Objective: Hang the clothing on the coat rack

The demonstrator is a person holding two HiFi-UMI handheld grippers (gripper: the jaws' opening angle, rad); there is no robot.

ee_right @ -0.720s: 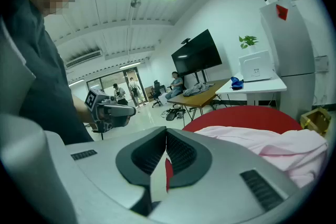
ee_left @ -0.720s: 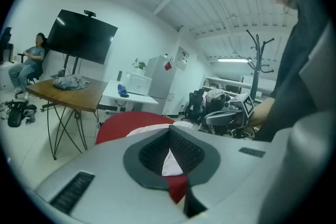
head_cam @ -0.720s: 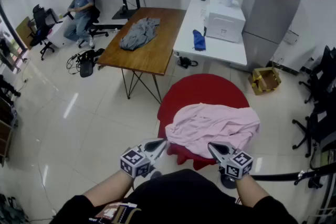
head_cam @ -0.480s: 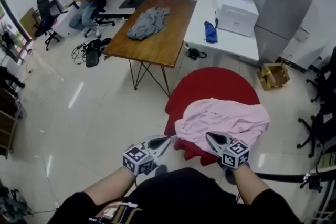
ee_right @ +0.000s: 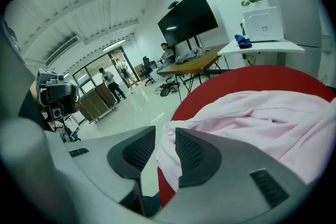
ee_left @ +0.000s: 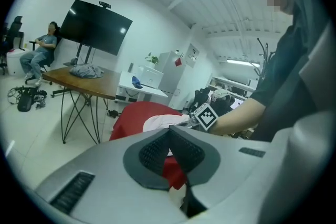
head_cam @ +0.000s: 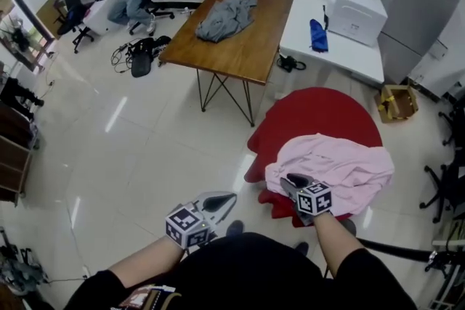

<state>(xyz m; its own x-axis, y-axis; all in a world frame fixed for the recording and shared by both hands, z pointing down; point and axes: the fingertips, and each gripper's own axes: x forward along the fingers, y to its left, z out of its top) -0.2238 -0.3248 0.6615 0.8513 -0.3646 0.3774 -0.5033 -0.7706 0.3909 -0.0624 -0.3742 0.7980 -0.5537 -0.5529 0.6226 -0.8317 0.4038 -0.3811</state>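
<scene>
One pink garment (head_cam: 341, 169) lies crumpled on the red round seat (head_cam: 320, 112) in the head view, covering its nearer half. Your right gripper (head_cam: 292, 181) tips down onto the cloth's near-left edge, with your forearm stretched toward it. Your left gripper (head_cam: 228, 198) hangs over the floor (head_cam: 145, 156) left of the seat, apart from the cloth.

Through the left gripper view, your left gripper (ee_left: 169, 132) has its pads pressed together with nothing between them, and it tilts slightly downward.

Through the right gripper view, your right gripper (ee_right: 164, 136) has its jaws apart around a bunched fold of the pink garment (ee_right: 262, 118); the fold brushes one pad and leaves a gap at the other, so it is not clamped
</scene>
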